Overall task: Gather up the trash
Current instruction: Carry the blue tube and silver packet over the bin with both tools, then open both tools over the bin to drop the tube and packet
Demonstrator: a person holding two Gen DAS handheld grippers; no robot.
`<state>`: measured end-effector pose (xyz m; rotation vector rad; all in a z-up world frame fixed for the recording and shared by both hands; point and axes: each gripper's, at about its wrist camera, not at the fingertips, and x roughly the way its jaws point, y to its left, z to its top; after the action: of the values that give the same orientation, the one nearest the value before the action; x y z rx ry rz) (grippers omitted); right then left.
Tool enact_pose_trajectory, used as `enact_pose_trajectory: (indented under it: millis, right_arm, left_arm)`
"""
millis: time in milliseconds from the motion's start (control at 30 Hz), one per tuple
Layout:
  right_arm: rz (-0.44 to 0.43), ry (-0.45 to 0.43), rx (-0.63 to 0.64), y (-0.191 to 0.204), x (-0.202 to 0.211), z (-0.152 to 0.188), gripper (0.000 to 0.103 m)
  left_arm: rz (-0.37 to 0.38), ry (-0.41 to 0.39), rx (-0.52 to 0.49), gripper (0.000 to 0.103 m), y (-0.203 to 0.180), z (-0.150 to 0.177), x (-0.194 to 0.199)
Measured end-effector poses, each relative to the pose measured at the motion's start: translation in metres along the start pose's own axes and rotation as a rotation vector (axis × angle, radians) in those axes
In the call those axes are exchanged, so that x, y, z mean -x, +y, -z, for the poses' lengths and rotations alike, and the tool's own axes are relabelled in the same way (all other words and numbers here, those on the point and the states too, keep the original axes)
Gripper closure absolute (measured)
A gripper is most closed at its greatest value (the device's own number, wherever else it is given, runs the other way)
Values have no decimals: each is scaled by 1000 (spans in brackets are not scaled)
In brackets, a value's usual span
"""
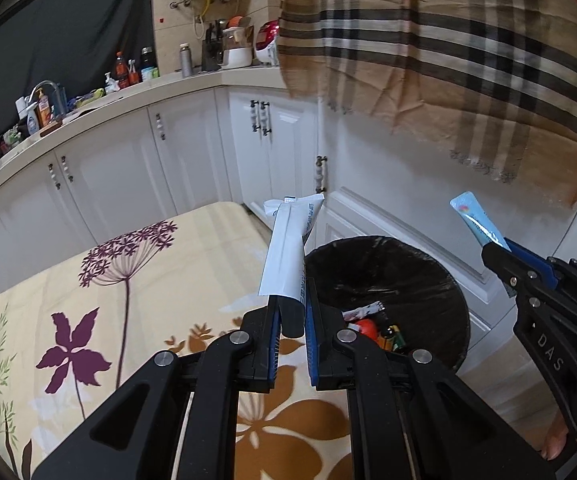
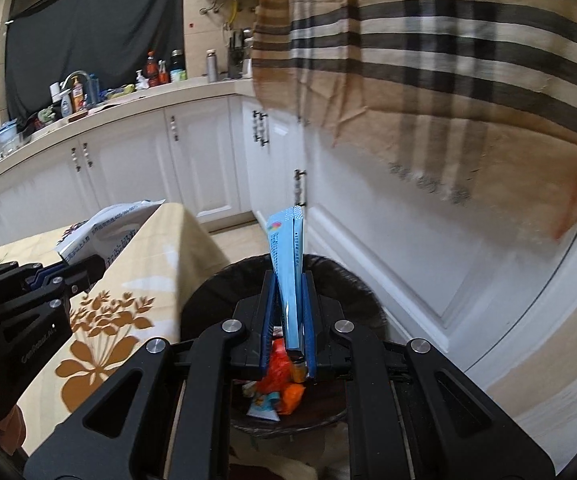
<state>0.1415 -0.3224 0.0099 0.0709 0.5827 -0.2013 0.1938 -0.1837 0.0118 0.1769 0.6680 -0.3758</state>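
Both grippers carry packets of trash at the black-lined bin.

The left gripper (image 1: 291, 312) is clamped on a white packet (image 1: 286, 248) that stands up and forward from its pads, over the edge of the desk (image 1: 160, 280) with the floral cloth, just beside the trash bin (image 1: 440, 276). The right gripper (image 2: 288, 320) is clamped on a light-blue packet (image 2: 286, 252), held upright over the bin's open mouth (image 2: 208, 292). Inside the bin lie orange wrappers (image 2: 284, 368) and other scraps on the black liner. The bin stands on the floor between the desk and white cabinet doors (image 2: 400, 248). A plaid cloth (image 1: 468, 52) hangs above the cabinets, and bottles crowd the kitchen counter (image 1: 128, 92) behind.
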Motion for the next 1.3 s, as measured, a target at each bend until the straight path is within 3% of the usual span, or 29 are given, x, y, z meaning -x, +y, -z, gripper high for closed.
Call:
enact_pose_trajectory:
  millis: [333, 667, 767, 967, 1133, 1300]
  right_arm:
    - [30, -14, -12, -15, -10, -3, 91]
    - [52, 13, -32, -24, -39, -1, 88]
    - [57, 28, -39, -26, -49, 0, 83]
    - [74, 32, -48, -28, -55, 1, 70]
    - [79, 34, -45, -28, -54, 3, 68]
    - [75, 34, -45, -26, -53, 3, 67]
  left_arm:
    - [3, -17, -30, 91, -20, -8, -14]
    - [12, 15, -43, 91, -32, -15, -46]
    - [14, 23, -49, 91, -36, -17, -54]
    - [10, 30, -40, 78, -36, -17, -61]
    - [1, 34, -33, 63, -34, -15, -62]
    - [2, 28, -30, 60, -33, -15, -60]
